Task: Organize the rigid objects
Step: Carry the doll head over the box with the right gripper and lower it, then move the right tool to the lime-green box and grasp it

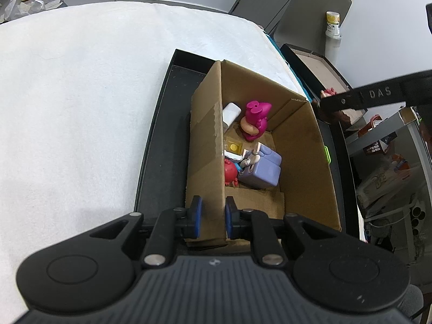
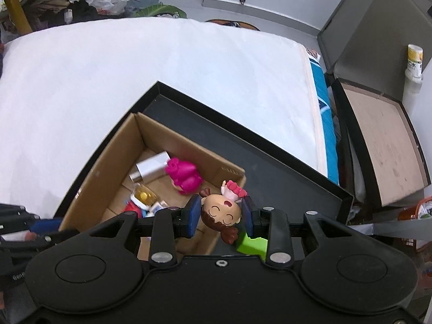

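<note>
A brown cardboard box (image 1: 297, 145) stands in a black tray (image 1: 162, 145) on the white table. Inside lie a magenta figurine (image 1: 255, 118), a white block (image 1: 230, 113), a lilac toy (image 1: 263, 167), a red toy (image 1: 229, 171) and a yellow-capped item (image 1: 234, 145). My left gripper (image 1: 213, 216) is shut on the box's near left wall. My right gripper (image 2: 221, 213) is shut on a brown-haired girl figurine (image 2: 222, 213), held over the box's right corner (image 2: 237, 178). A green block (image 2: 252, 244) shows below it.
The tray rim (image 2: 243, 140) runs behind the box. An open dark case (image 2: 386, 140) sits right of the table, a yellow-labelled bottle (image 2: 414, 59) beyond it. White tabletop (image 2: 162, 67) stretches left and back. Slippers and bags lie on the floor.
</note>
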{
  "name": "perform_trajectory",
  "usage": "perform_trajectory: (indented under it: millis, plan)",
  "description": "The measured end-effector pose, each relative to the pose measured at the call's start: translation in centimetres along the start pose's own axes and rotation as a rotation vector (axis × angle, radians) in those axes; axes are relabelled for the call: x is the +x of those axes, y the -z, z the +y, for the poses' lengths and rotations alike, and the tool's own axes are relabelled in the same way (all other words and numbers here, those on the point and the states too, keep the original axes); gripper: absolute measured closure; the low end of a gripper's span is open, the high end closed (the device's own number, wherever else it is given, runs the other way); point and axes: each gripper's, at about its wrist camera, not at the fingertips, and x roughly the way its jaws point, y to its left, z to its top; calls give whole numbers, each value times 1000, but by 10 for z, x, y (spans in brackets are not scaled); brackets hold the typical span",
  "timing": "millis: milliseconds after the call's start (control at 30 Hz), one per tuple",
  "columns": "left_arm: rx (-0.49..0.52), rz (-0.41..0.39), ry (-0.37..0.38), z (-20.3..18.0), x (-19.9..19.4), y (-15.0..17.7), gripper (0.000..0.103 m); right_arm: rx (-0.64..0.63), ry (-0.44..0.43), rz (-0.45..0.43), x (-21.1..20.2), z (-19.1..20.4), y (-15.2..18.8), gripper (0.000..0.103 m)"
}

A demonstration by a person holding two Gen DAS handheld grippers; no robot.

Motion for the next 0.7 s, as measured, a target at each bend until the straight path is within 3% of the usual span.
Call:
perform_trajectory:
  millis: [167,233,300,700]
  plan:
    - [1,1,-2,-1,0,0,87,9,-17,-23,0,2,-4,70]
    - [1,0,-3,-1,0,1,87,31,-52,-40,-3,-1,-3,59]
    - [2,1,-4,-1,0,0,87,48,-58,-57,-5,-4,-2,55]
    - [4,1,-20,-4,2,1,87,93,-32,-32,-2,-34,24,55]
